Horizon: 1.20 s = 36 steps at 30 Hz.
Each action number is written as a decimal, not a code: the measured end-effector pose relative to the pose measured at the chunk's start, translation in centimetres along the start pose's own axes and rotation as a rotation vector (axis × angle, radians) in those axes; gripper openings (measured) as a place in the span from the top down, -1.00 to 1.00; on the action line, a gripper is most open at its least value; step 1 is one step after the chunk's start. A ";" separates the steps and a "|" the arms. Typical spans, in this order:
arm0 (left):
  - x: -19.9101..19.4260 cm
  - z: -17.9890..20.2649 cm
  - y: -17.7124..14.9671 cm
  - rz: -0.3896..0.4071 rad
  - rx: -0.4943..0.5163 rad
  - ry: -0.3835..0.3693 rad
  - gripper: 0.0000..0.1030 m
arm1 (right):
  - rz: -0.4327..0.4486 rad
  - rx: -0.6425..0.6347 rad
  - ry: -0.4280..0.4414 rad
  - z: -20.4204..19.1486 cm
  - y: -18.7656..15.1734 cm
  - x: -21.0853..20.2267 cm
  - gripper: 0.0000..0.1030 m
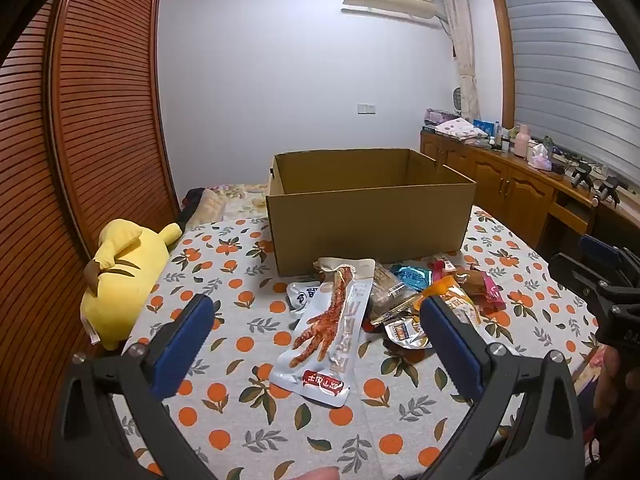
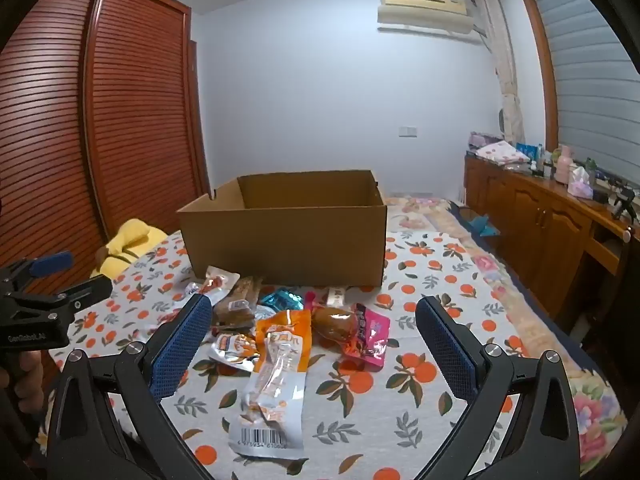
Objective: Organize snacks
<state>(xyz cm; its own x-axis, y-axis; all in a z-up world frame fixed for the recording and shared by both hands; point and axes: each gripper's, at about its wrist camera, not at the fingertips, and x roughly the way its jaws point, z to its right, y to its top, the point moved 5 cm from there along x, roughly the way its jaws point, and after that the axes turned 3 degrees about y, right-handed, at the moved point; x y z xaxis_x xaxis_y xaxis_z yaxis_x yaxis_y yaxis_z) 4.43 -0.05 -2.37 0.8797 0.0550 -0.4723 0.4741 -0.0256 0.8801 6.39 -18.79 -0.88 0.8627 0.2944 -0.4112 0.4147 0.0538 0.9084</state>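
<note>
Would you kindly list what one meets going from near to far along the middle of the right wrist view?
Barcoded orange-and-white snack packet → small teal packet → open cardboard box → white back wall → air conditioner.

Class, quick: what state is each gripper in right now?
Left gripper: open, holding nothing.
Right gripper: open, holding nothing.
</note>
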 end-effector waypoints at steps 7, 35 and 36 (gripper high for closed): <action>-0.1 0.0 0.2 0.005 -0.003 -0.005 -1.00 | -0.005 -0.002 -0.002 0.0 0.0 0.1 -1.00; -0.7 0.2 0.4 0.011 0.000 -0.008 -1.00 | 0.009 -0.004 -0.005 0.0 0.0 -0.1 -1.00; -0.7 0.2 0.4 0.011 0.000 -0.009 -1.00 | 0.009 -0.005 -0.005 0.0 0.0 -0.1 -1.00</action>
<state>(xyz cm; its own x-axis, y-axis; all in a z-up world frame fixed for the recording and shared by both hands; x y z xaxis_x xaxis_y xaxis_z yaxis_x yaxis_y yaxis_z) 3.96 -0.27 -1.69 0.8853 0.0458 -0.4627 0.4641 -0.0258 0.8854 6.30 -18.86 -0.82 0.8677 0.2905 -0.4034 0.4056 0.0556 0.9124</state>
